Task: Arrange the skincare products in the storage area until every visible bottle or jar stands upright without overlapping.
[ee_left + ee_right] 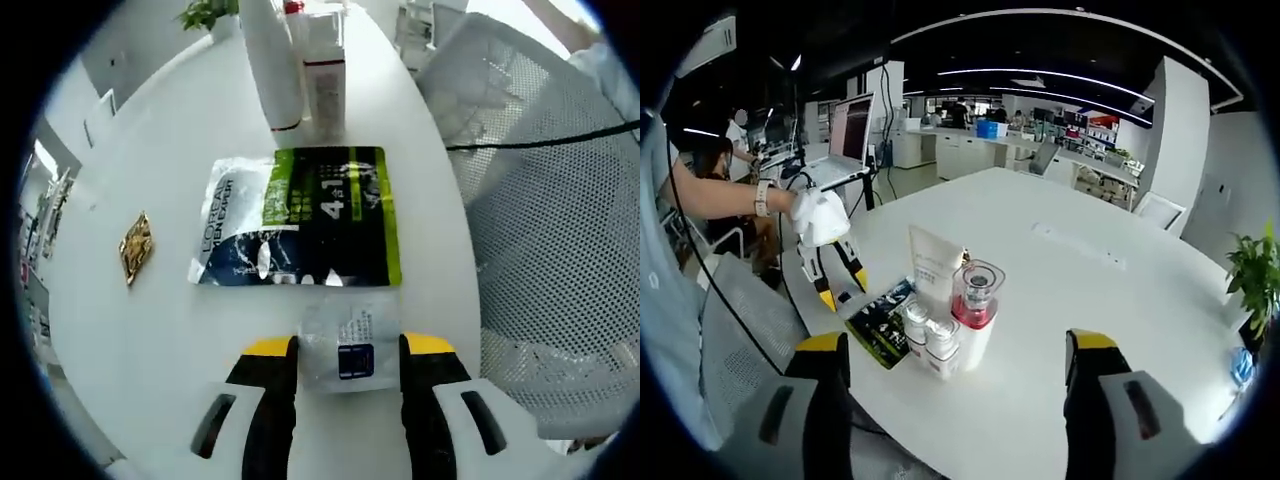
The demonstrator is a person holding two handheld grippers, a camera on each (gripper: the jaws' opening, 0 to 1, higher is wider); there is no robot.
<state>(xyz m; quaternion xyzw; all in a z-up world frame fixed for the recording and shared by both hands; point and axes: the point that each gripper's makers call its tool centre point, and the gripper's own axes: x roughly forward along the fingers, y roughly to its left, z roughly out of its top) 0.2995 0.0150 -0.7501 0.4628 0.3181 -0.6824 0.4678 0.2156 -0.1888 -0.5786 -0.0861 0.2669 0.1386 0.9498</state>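
left gripper [350, 350]: its two yellow-tipped jaws sit on either side of a small clear sachet [348, 342] lying flat on the white table [150, 330]. the jaws look to be touching its edges, so it reads as gripped, though how firmly cannot be told. just beyond the sachet lies a larger green and dark packet [300, 218], also flat. further out stand a tall white bottle [272, 70] and a narrow box [325, 88], both upright, close together. a small gold wrapper [136, 246] lies well apart to one side.

right gripper [958, 365]: jaws spread wide, nothing between them, held back from the group. ahead of it a red-based pump jar [975, 300] stands upright, with two small white bottles [928, 342] just beside it and a white tube [932, 262] behind. the left gripper [835, 280] shows further off in a person's hand, near the dark packet [880, 320].

progress, as judged: the bottles and jar in the cluster already stand upright. the sachet and packet lie flat near the table edge; placing them without overlap appears to be what remains.

surface and room: round white table, a mesh chair [560, 220] beside it, a potted plant [1255, 275] at the far side, open office with desks and a laptop [848, 135] beyond.
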